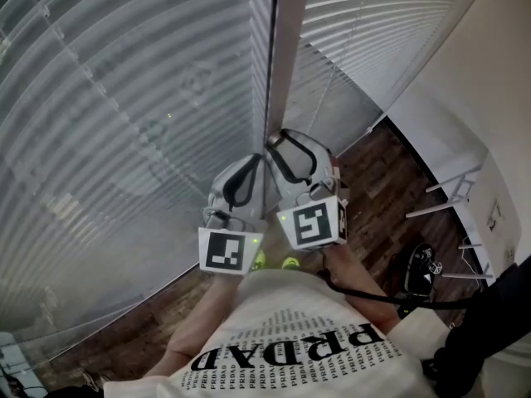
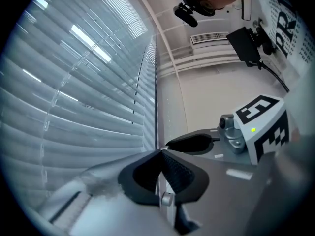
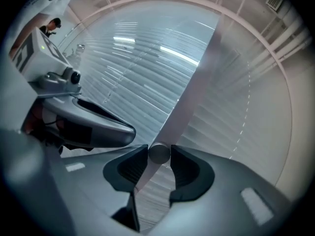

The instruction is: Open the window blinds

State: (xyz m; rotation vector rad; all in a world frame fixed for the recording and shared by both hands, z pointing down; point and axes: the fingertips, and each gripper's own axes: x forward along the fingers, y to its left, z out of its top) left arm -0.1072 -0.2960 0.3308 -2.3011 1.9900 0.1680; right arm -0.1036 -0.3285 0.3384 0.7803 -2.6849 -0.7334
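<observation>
- Right gripper [image 3: 158,154] clamps the wand [image 3: 197,87] at its tip: light, stiff, slick; I'd grip firmly.
- Left gripper [image 2: 161,154] is pinched together, empty.
- Blinds [image 1: 124,98] look flimsy; avoid slats.

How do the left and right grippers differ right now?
Jaws: the left gripper has its tips pressed together; the right gripper has its jaws apart around a round-ended rod. Load: the right gripper clamps that rod; whether the left gripper pinches anything is unclear. Shared: both are held up at the post between the two blinds.
</observation>
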